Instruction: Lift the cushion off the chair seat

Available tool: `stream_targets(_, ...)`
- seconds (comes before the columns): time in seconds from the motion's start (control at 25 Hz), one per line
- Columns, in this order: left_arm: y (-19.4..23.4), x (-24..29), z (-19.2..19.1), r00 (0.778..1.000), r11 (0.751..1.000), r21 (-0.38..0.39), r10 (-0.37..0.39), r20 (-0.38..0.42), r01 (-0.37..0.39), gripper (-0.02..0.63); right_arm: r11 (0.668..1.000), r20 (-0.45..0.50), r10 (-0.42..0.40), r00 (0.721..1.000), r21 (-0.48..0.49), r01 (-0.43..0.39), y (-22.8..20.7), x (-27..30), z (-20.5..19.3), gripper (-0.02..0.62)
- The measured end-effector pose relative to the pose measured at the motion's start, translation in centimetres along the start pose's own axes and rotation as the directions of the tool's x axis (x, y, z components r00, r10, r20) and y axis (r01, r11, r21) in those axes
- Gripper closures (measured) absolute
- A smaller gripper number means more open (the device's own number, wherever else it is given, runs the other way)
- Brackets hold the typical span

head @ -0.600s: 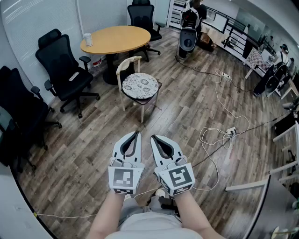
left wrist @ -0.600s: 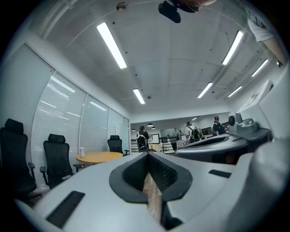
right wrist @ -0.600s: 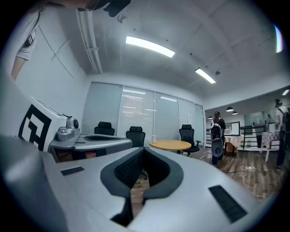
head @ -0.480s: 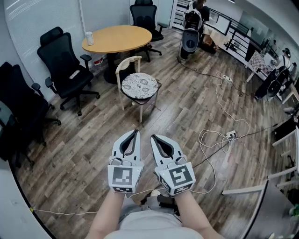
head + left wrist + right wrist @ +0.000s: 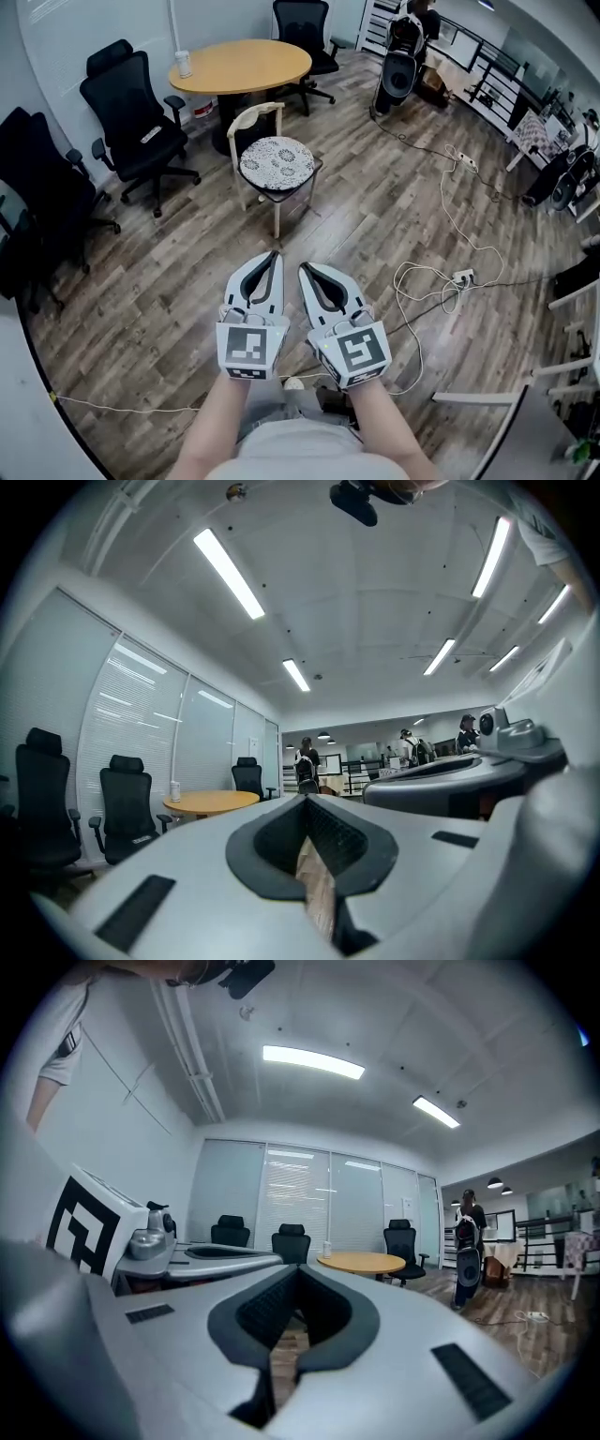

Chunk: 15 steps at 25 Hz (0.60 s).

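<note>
The person holds both tools out level in front of the body, close beside each other. The left gripper [image 5: 275,254] has its two grey jaws pressed together with nothing between them. Its own view shows only a sliver of floor through the oval gap behind the closed tips. The right gripper [image 5: 303,267] is the same, jaws together and empty, with its marker cube at the wrist end.

The round white lace-patterned cushion [image 5: 277,162] lies flat on the seat of the pale wooden chair with a curved back [image 5: 247,123]. It sits well ahead of both sets of tips, slightly to the left gripper's side, with a stretch of bare grey-brown plank floor [image 5: 366,211] in between. Neither gripper touches it.

Beyond the chair, farther from the grippers, stands the round light-wood table [image 5: 242,65] with a white cup [image 5: 184,63] near its left edge. Black office chairs [image 5: 131,117] stand off to the left of the left gripper, along the wall. To the right of the right gripper, loose white cables [image 5: 427,279] curl over the floor.
</note>
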<state>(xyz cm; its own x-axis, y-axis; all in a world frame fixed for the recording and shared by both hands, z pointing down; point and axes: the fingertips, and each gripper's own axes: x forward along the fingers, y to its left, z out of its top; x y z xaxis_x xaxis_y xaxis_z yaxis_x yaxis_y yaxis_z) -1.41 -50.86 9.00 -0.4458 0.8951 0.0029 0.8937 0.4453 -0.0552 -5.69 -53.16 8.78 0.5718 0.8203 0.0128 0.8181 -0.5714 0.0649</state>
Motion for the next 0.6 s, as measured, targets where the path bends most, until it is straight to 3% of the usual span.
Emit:
stream_targets(0.36, 0.8, 6.1, -1.3, 1.0, 1.0, -0.018, 0.0, -0.029, -0.001, 0.603, 0.999, -0.048, 0.001, 0.999, 0.032, 0.001, -4.9, 2.8, -2.3, 0.569)
stream_targets(0.6, 3.7, 10.8, -2.4, 0.999, 1.0, -0.031, 0.001, -0.043, -0.003, 0.603, 0.999, -0.066, -0.015, 0.998, 0.043, 0.017, -8.2, 7.1, -3.3, 0.569)
